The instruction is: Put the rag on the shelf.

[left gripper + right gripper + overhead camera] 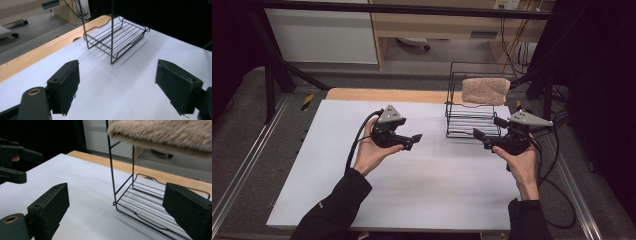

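Note:
A black wire rack (472,120) stands at the back right of the white table top (422,190), with a beige towel (484,91) draped over its top rail. My left gripper (414,140) hovers over the middle of the table, left of the rack and pointing toward it, open with nothing between its pads (117,87). My right gripper (487,127) sits at the rack's front right corner, also open and empty (117,212). In the right gripper view the towel (162,132) hangs above the rack's lower shelf (142,202), and the left gripper (28,166) shows at far left.
A strip of bare wood (382,95) runs along the table's far edge. Beyond it are a grey floor, a white cabinet (322,35) and a wooden desk (437,25). Black frame posts stand at both sides, and cables (557,165) trail at the right.

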Demonstrator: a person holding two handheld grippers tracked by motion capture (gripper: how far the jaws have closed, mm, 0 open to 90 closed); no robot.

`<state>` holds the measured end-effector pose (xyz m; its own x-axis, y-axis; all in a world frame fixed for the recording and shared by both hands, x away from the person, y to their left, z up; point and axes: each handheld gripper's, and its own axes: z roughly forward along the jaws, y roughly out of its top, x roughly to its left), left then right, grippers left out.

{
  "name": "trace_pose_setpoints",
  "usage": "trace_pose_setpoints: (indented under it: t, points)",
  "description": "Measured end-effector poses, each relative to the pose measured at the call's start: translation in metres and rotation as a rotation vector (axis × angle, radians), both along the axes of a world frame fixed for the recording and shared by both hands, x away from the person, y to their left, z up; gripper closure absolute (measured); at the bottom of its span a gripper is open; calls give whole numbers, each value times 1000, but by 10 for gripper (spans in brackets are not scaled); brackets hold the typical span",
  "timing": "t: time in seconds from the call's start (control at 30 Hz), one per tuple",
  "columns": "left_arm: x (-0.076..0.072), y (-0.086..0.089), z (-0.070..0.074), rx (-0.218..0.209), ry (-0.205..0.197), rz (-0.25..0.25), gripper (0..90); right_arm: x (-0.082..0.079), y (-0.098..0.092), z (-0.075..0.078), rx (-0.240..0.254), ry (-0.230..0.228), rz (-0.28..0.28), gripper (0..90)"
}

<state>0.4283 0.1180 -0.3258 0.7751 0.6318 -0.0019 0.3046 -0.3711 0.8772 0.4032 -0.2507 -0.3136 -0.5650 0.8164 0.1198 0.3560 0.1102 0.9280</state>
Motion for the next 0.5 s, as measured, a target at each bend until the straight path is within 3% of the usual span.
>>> trace_pose_setpoints:
  t: [0.3,0.5]
  points:
    - [-26,42,-29,10,21,34,114,-11,9,-23,-37,56,28,23]
    - [-39,70,-56,13,43,82,98,-20,9,-45,-26,90,39,15]
